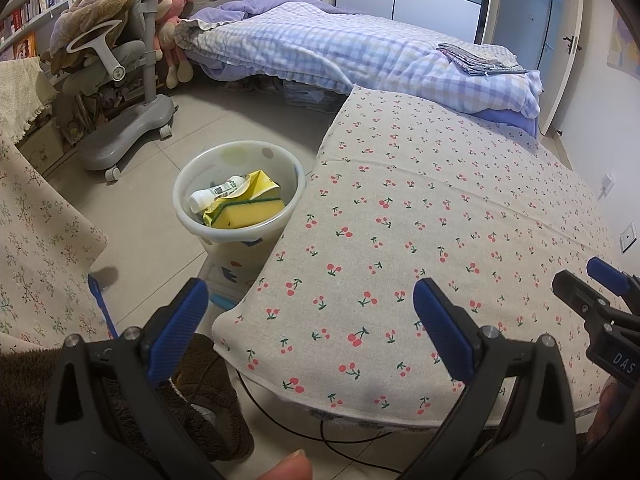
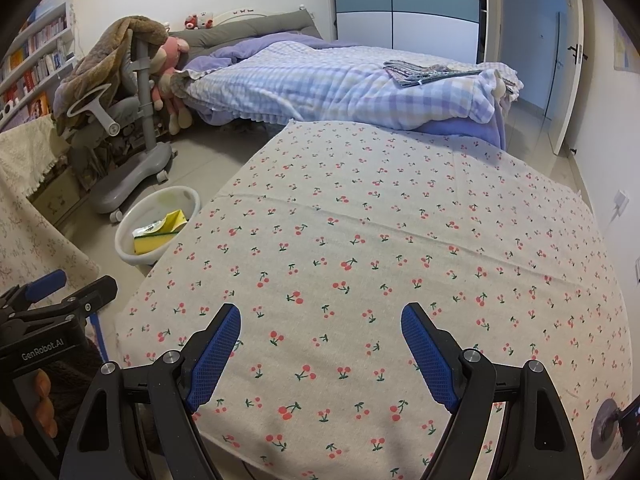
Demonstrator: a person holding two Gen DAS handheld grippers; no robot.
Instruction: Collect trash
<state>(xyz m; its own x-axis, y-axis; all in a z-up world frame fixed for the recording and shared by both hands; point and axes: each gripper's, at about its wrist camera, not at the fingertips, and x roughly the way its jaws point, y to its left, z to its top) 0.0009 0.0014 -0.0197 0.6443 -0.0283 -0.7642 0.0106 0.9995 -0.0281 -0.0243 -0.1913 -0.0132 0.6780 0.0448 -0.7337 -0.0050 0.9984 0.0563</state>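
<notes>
On the floor at left, our trash bin (image 1: 240,192) already holds a bottle (image 1: 218,194), a yellow carton (image 1: 262,184) and a sponge (image 1: 244,214). The cherry-print desk (image 2: 360,264) looks bare, so little seems left. Left hand-held gripper (image 1: 310,320) and right hand-held gripper (image 2: 320,344) gape empty; the bed (image 2: 340,84) lies beyond.

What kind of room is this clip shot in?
Most likely a child's bedroom: a bed with a checked quilt, plush toys beside it, and a bookshelf along the wall.
</notes>
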